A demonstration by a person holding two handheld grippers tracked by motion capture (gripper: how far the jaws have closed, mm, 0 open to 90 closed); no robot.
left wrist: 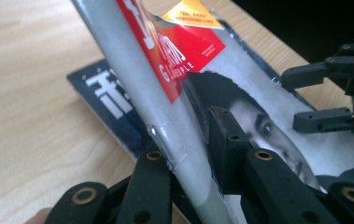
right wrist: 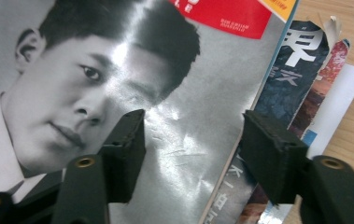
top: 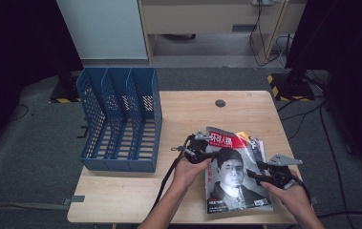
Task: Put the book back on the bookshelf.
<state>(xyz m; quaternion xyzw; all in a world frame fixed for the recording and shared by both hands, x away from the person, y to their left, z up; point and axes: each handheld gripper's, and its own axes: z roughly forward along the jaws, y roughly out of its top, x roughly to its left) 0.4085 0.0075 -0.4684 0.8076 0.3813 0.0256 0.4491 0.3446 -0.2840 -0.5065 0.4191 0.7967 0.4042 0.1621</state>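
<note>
Bench (top: 178, 114): pale wood. Blue file rack (top: 121, 119), far left, slots vacant. Top magazine (top: 236, 176), near right, spine lifted. Left tool (top: 201, 155) pinches that spine; I'd keep clamped. Right tool (top: 260, 172) gapes wide over the cover's right edge; I'd close there before lifting.

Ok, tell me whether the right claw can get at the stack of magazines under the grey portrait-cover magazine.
Probably yes. The right claw is open over the grey portrait-cover magazine's edge, and the stacked magazines stick out uncovered just beyond it, with nothing between.
</note>
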